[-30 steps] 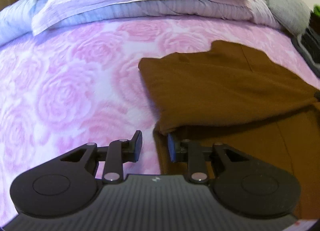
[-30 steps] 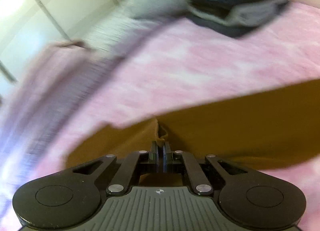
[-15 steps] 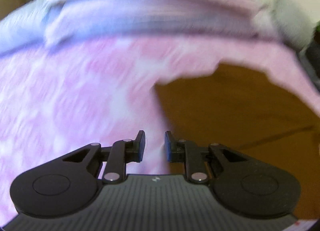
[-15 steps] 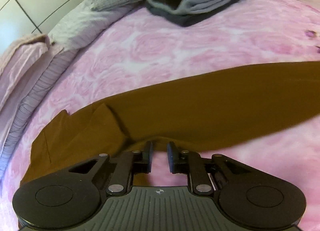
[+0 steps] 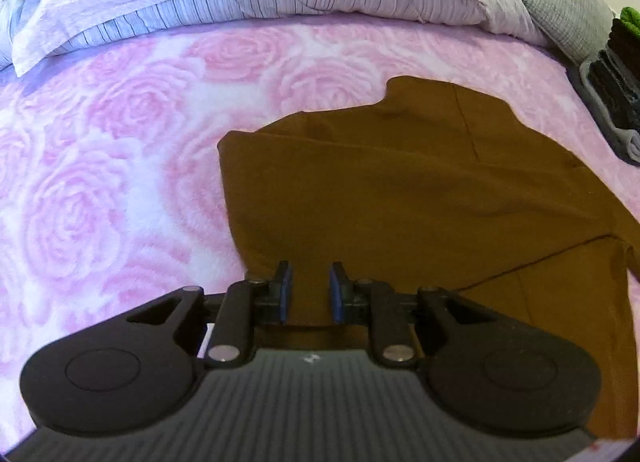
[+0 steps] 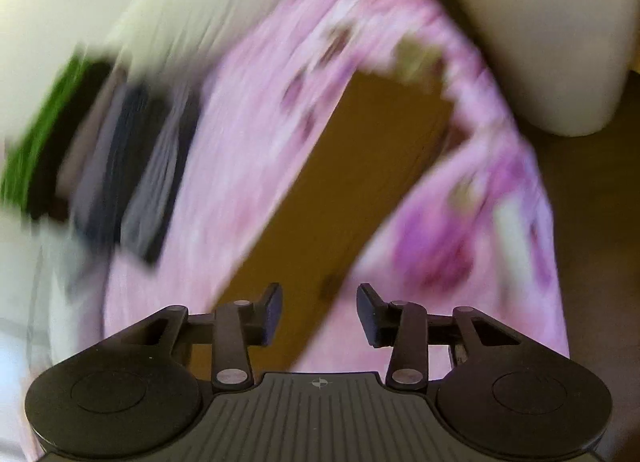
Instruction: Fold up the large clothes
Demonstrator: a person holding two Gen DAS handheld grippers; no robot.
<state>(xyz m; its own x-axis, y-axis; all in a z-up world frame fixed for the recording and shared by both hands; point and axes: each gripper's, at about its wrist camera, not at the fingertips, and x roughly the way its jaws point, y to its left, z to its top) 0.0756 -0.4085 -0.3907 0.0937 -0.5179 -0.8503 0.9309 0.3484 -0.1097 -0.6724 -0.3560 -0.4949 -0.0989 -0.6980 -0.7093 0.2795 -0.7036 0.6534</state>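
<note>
Soft indoor light, one view sharp, one smeared

The left wrist view is crisp and evenly lit, bending at its rounded dark corners; the right wrist view streaks with heavy motion blur, only the black gripper (image 6: 319,312) sharp.

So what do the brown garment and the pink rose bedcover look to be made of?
Brown garment: looks like a thin, matte woven fabric, perhaps cotton; it lies flat with soft creases and fine seam lines. Pink rose bedcover: looks like plush fleece; its surface is fuzzy and the roses are soft-edged. Neither fibre is certain.
</note>
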